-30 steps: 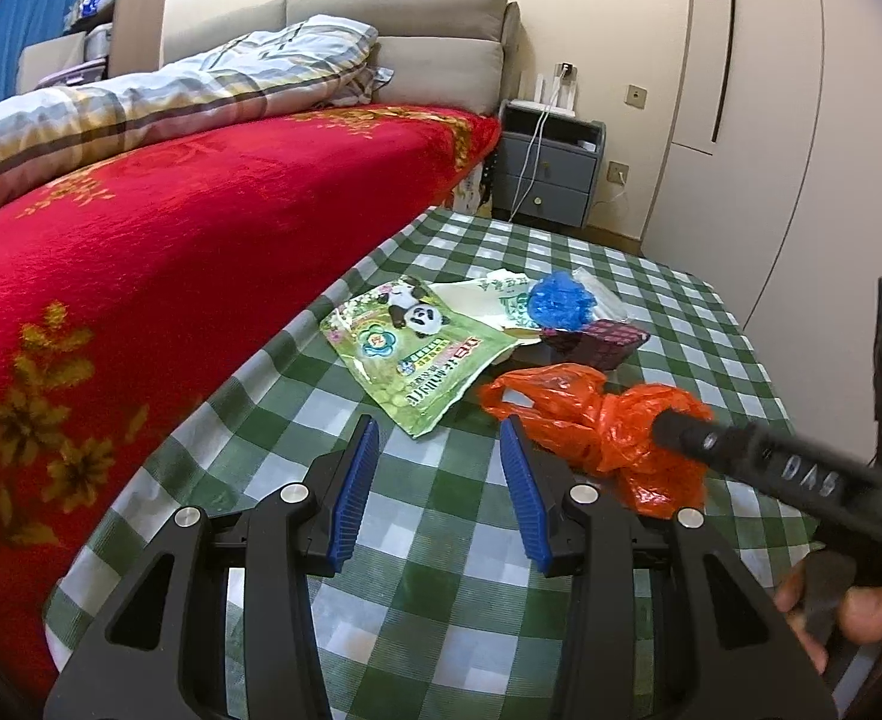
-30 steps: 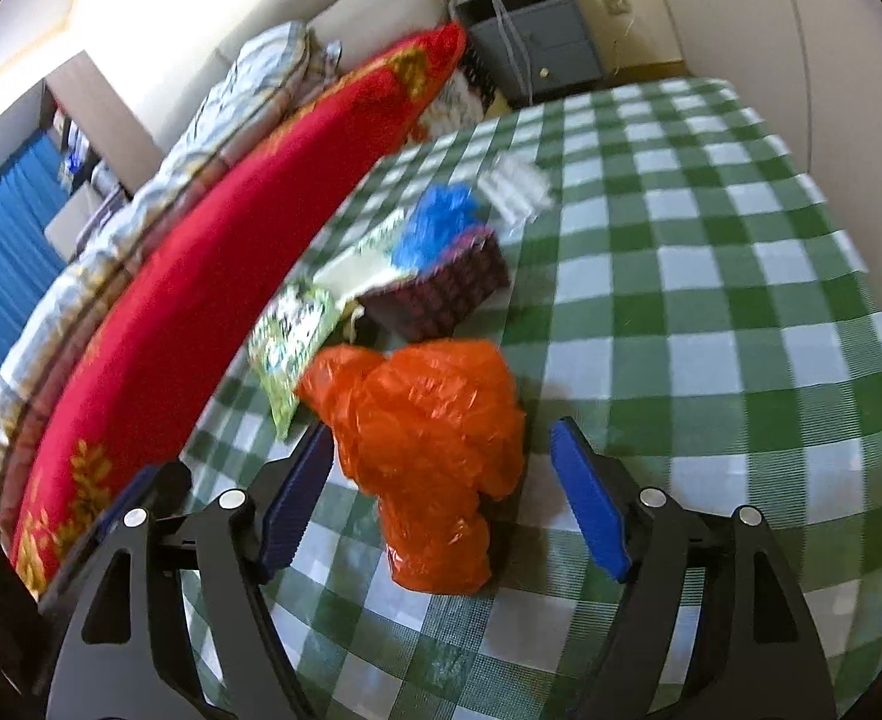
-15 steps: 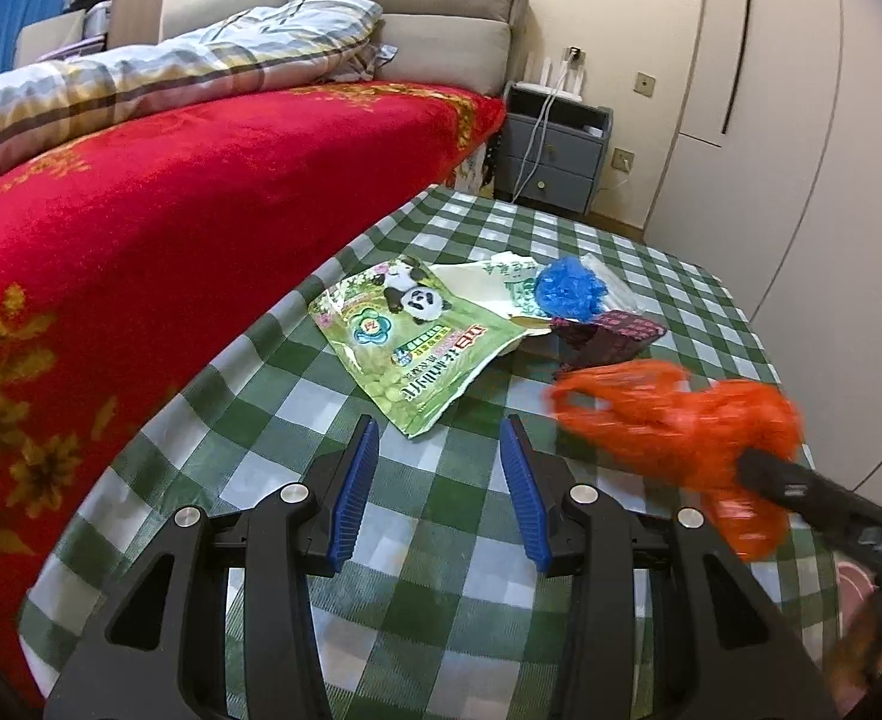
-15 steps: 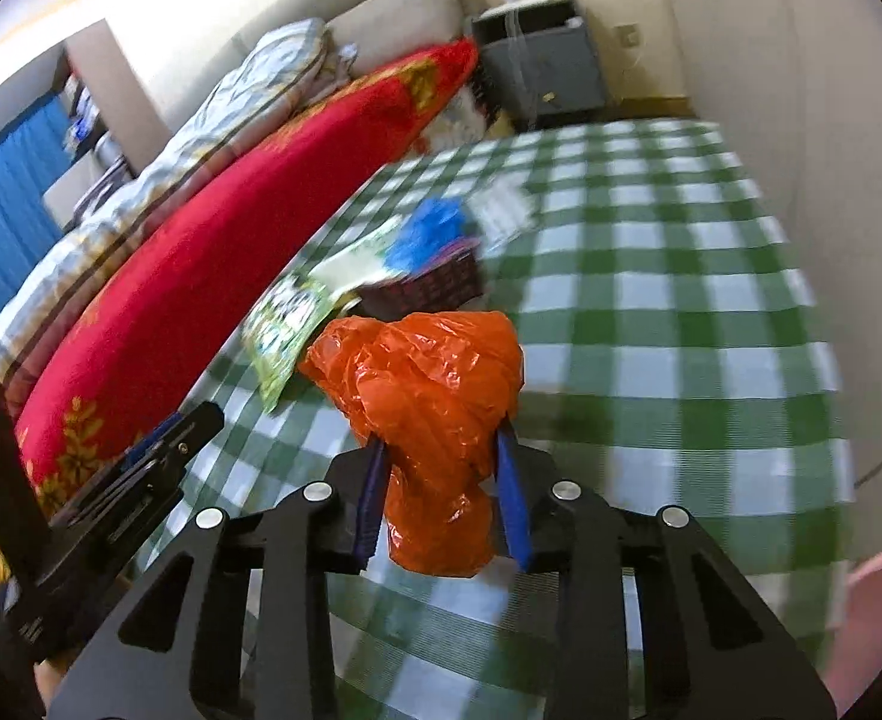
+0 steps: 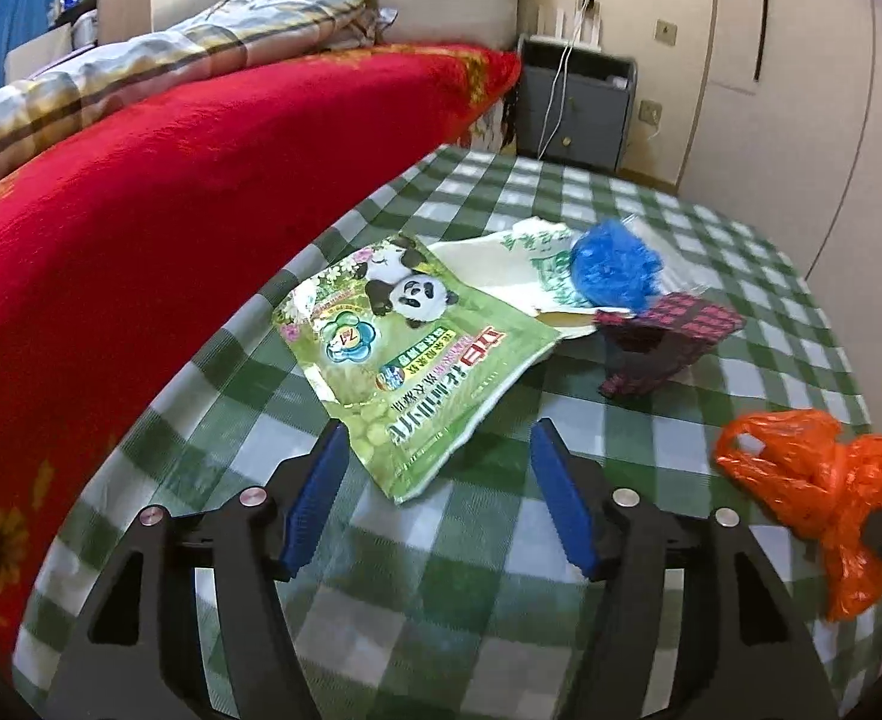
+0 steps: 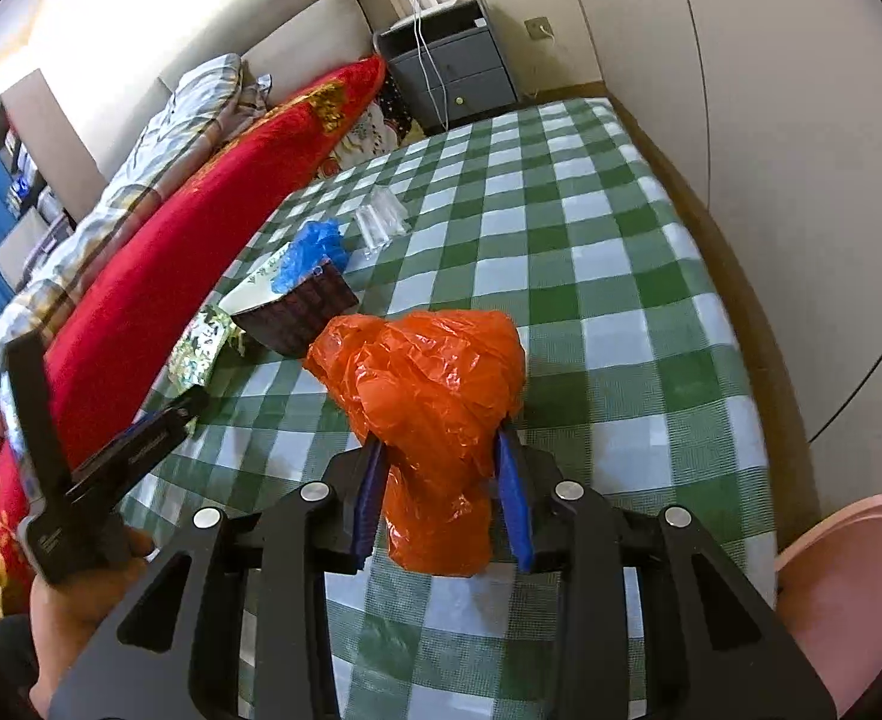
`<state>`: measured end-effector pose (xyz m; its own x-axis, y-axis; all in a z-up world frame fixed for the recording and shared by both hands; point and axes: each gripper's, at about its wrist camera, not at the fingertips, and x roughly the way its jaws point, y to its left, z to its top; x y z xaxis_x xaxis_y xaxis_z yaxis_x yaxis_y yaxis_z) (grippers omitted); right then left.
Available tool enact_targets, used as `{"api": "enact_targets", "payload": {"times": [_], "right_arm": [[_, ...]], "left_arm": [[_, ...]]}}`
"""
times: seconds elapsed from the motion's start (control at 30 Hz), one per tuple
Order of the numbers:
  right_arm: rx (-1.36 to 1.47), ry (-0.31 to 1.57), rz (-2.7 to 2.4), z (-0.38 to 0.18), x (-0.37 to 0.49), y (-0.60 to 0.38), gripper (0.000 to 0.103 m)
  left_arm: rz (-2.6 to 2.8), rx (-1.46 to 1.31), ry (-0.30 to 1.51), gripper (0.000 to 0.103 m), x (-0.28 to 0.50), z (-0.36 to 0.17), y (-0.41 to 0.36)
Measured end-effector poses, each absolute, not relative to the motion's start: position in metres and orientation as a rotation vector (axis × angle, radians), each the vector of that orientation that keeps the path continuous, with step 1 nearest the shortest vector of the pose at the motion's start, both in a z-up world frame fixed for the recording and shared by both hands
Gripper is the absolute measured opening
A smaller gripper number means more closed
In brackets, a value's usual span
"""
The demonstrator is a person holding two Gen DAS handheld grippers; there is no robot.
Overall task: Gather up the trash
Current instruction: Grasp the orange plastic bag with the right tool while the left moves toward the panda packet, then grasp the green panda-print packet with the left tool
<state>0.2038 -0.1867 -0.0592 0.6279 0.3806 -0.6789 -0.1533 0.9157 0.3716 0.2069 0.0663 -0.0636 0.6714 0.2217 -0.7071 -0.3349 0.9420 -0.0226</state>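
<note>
My right gripper [image 6: 441, 462] is shut on a crumpled orange plastic bag [image 6: 435, 396] and holds it above the green checked cloth [image 6: 591, 312]. In the left wrist view the same orange bag [image 5: 825, 486] hangs at the right edge. My left gripper [image 5: 438, 450] hovers low over the cloth with its jaws opening. The near corner of a green panda packet [image 5: 417, 348] lies between its tips, untouched by the pads. Behind the packet lie a white-green wrapper [image 5: 519, 264], a blue plastic wad [image 5: 615, 264] and a dark red checked box [image 5: 663, 336].
A bed with a red blanket [image 5: 141, 210] runs along the left of the cloth. A grey nightstand [image 5: 573, 108] stands at the far wall. Clear plastic [image 6: 381, 219] lies beyond the blue wad. A pink object [image 6: 849, 588] sits at the lower right.
The right gripper closed on the orange bag, lifted it off the cloth and carried it right. The left gripper moved closer to the green packet and its jaws widened.
</note>
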Motion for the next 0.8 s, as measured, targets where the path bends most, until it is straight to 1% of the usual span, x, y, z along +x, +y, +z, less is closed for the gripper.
{"api": "enact_targets", "payload": {"times": [0.27, 0.33, 0.37, 0.43, 0.47, 0.53, 0.73, 0.8], "right_arm": [[0.276, 0.837, 0.315, -0.059, 0.204, -0.183, 0.035], [0.275, 0.836, 0.315, -0.06, 0.204, -0.182, 0.035], [0.271, 0.836, 0.315, -0.059, 0.204, -0.182, 0.035], [0.262, 0.834, 0.314, -0.06, 0.203, -0.18, 0.035], [0.259, 0.833, 0.313, -0.06, 0.202, -0.18, 0.035], [0.25, 0.829, 0.313, -0.06, 0.199, -0.179, 0.035], [0.218, 0.803, 0.308, -0.056, 0.186, -0.175, 0.035], [0.207, 0.787, 0.308, -0.051, 0.179, -0.175, 0.035]], "left_arm": [[0.321, -0.139, 0.862, 0.061, 0.231, -0.071, 0.067], [0.325, -0.137, 0.864, 0.056, 0.236, -0.071, 0.068], [0.323, -0.14, 0.866, 0.049, 0.237, -0.071, 0.069], [0.329, -0.16, 0.863, 0.029, 0.237, -0.072, 0.073], [0.331, -0.167, 0.856, 0.027, 0.236, -0.072, 0.074], [0.333, -0.172, 0.839, 0.016, 0.231, -0.069, 0.074], [0.324, -0.192, 0.754, 0.004, 0.202, -0.048, 0.075], [0.312, -0.209, 0.733, 0.002, 0.191, -0.041, 0.077]]}}
